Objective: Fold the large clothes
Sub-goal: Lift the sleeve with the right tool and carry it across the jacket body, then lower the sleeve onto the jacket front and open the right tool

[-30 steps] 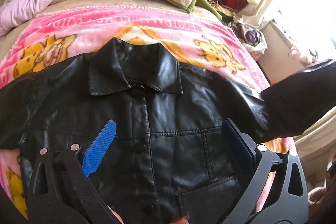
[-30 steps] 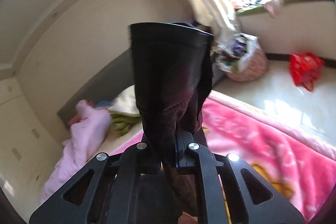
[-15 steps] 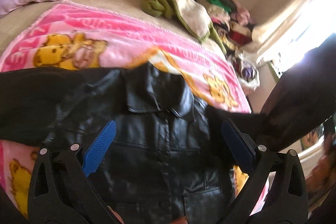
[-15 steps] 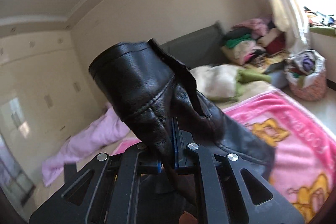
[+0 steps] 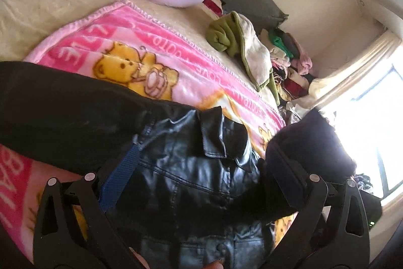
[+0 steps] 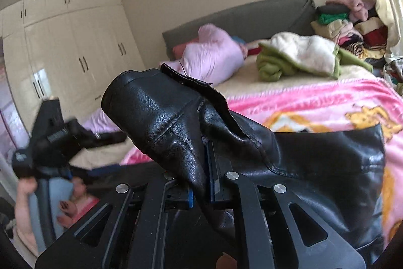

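My left gripper (image 6: 47,143) is a blur at the left of the right wrist view. The jacket's (image 5: 196,168) hem runs off the bottom edge of the left wrist view, and its cuff (image 6: 161,117) covers my right gripper's pads (image 6: 210,173).

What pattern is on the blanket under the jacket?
Pink blanket with yellow cartoon bears and lettering, clearest in the left wrist view.
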{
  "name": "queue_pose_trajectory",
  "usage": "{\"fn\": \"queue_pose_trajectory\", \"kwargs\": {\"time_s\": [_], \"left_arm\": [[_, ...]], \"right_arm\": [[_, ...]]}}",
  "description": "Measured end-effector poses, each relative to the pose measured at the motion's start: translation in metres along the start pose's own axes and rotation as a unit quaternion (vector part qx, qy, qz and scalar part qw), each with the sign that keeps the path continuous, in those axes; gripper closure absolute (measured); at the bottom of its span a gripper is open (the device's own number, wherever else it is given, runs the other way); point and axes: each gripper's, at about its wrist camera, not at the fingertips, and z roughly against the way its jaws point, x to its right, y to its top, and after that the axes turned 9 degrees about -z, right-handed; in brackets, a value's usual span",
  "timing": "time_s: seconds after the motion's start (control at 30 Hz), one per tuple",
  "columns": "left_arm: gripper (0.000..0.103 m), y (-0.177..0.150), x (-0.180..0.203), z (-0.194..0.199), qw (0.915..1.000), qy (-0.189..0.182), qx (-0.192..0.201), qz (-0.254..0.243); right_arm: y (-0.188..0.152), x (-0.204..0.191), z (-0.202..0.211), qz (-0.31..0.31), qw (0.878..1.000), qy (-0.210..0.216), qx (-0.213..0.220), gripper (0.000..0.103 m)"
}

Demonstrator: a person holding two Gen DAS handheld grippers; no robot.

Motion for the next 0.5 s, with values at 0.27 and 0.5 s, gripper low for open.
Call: {"fn": "queue_pose_trajectory", "kwargs": {"time_s": [0.27, 0.5], "left_arm": [[0.009, -0.009, -0.021, -0.011, 0.9994, -0.019, -0.022, 0.021], [0.009, -0.02, -0.021, -0.04, 0.9975, -0.024, -0.062, 0.024]], "right_arm": [[-0.043, 0.016, -0.042, -0.007, 0.998, -0.015, -0.062, 0.088], [-0.066, 0.039, -0.048, -0.041, 0.992, -0.012, -0.118, 0.016]]}}
